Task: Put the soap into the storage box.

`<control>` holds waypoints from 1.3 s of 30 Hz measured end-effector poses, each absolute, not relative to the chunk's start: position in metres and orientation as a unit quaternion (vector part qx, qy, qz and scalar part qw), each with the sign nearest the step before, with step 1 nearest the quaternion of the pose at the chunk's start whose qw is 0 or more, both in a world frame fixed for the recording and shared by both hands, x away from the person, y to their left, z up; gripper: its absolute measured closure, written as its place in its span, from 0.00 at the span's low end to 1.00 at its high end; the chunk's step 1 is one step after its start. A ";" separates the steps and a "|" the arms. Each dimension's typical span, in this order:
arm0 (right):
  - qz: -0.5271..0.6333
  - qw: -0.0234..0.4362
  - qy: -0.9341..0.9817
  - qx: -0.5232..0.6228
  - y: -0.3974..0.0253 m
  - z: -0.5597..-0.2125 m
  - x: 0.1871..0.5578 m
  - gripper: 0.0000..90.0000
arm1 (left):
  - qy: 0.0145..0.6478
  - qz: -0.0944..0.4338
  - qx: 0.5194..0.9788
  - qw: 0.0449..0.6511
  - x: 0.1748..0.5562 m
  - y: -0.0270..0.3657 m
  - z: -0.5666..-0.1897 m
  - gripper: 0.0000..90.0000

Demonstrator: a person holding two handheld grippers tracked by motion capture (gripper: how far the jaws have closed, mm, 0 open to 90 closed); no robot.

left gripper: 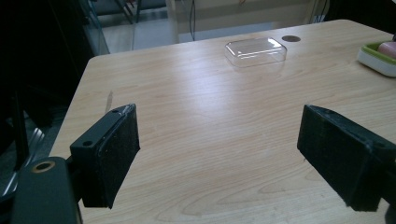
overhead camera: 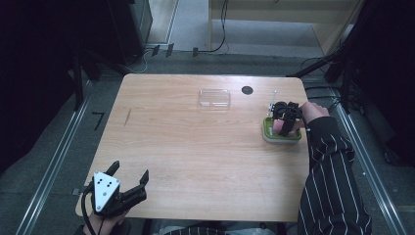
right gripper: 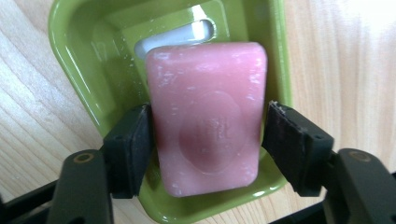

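High view: the right gripper [overhead camera: 285, 119] stood at the right of the frame, lowered over a green soap dish [overhead camera: 268, 133] near the right edge of the wooden table [overhead camera: 195, 156]. The person's striped sleeve [overhead camera: 330, 181] ran in from the lower right. The left gripper [overhead camera: 129, 176] lay at the lower left, near the table's front edge, jaws spread wide and grasping nothing. A clear plastic lid [overhead camera: 214, 98] rested in the upper middle of the frame, just left of a dark round spot [overhead camera: 247, 90] on the tabletop; both were well apart from the dish.

Right gripper view: a pink soap bar [right gripper: 208, 116] sat in the green soap dish [right gripper: 79, 60], centre of frame. The jaws stood on either side of the bar's lower half, the left one touching its side and the right one at or just beside its other side; whether they clenched the bar could not be told.

Left gripper view: the released jaws framed bare tabletop [left gripper: 210, 140]. The lid [left gripper: 255, 51] appeared at the upper centre and the dish [left gripper: 378, 58] at the upper right edge.
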State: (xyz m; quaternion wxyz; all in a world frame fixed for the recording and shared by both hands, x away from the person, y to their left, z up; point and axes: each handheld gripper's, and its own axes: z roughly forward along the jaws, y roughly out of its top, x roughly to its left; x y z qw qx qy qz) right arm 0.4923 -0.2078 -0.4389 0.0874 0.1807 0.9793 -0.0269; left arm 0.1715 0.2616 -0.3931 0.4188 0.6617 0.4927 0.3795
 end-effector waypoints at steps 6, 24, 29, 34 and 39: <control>-0.023 0.085 0.976 0.198 -0.208 -0.433 0.491 0.27 | 0.492 0.378 0.663 0.420 0.172 0.261 -0.393 0.15; -0.007 0.037 0.951 0.307 -0.211 -0.426 0.476 0.14 | 0.485 0.374 0.668 0.423 0.176 0.258 -0.393 0.15; -0.019 0.028 0.948 0.316 -0.209 -0.424 0.467 0.12 | 0.483 0.374 0.669 0.423 0.176 0.257 -0.393 0.15; -0.026 0.025 0.945 0.325 -0.206 -0.425 0.457 0.10 | 0.482 0.374 0.670 0.424 0.177 0.256 -0.393 0.15; -0.024 0.028 0.942 0.333 -0.205 -0.423 0.448 0.08 | 0.480 0.374 0.670 0.425 0.178 0.255 -0.393 0.15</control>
